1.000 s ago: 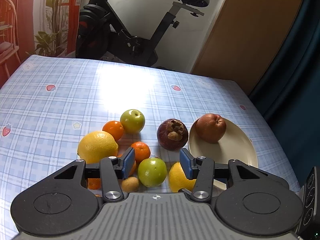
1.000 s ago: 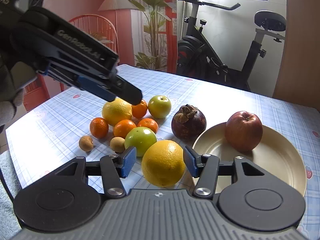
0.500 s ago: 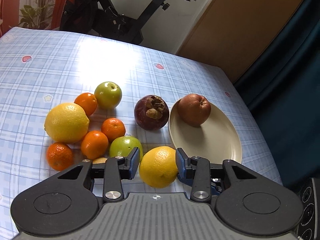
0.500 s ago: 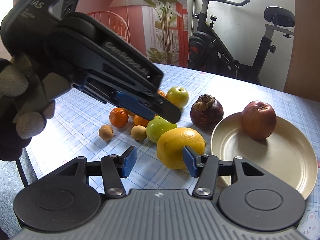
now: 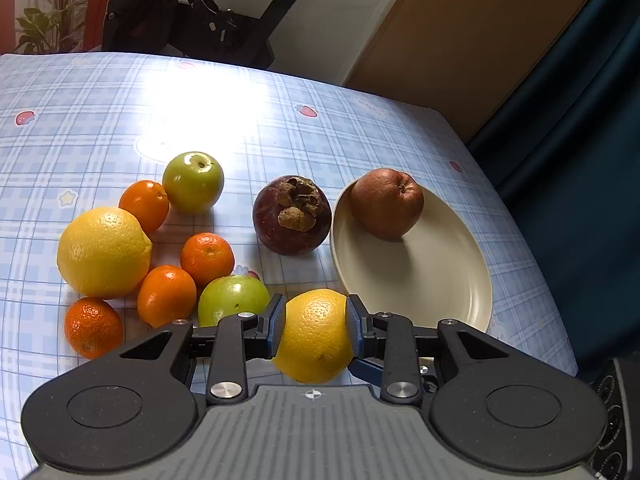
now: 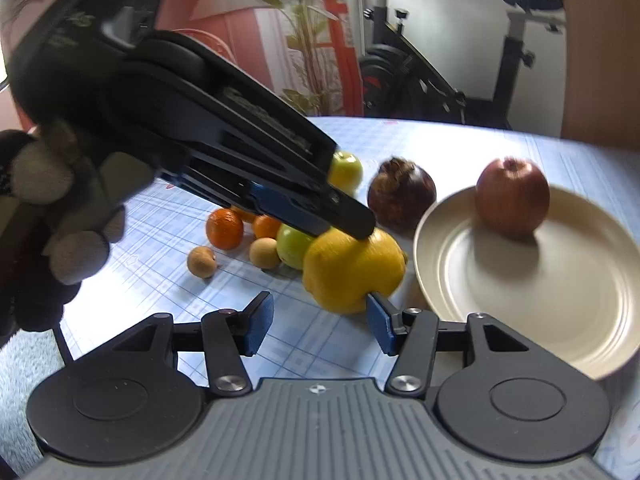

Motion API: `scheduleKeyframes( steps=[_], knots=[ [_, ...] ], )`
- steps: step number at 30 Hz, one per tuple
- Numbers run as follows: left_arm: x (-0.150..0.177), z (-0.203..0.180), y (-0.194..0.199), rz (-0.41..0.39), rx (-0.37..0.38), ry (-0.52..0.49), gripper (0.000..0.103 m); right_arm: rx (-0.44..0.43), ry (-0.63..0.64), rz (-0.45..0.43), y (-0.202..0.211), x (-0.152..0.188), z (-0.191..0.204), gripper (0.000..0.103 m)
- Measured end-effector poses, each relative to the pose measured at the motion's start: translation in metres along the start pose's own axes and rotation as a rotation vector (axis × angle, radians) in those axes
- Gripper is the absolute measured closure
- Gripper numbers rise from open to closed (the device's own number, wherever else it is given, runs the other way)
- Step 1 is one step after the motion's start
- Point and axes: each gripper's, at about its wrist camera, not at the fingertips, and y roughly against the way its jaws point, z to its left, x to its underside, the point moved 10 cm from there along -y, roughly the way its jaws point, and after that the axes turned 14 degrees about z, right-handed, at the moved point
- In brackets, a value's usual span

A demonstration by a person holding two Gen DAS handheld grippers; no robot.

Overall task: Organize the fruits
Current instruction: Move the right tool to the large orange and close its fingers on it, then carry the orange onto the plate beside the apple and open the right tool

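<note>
While my left gripper (image 5: 316, 330) closes — pads touching the orange (image 5: 314, 336) beside the plate (image 5: 460, 280) | right gripper (image 6: 316, 324) spread, empty | risk: round fruit squirts out — grip sits off-centre.

Each claw is matte black plastic with a ribbed grey top plate, round discs at both sides, silver screws at the finger pivots and blue pads. The left claw (image 5: 315, 330) bears faint lettering along its side. The hand (image 6: 60, 216) wears a dark glove with grey fingertip patches.
</note>
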Motion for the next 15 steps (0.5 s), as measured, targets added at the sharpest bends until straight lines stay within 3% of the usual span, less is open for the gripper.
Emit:
scheduleKeyframes(
  steps=[7, 15],
  knots=[
    [0.003, 0.006, -0.003, -0.007, 0.053, 0.031, 0.062, -0.044, -0.115, -0.073, 0.001, -0.006, -0.018, 0.040],
    [0.010, 0.003, -0.006, 0.005, 0.060, 0.017, 0.061, -0.018, -0.085, -0.101, -0.002, -0.012, -0.017, 0.037]
  ],
)
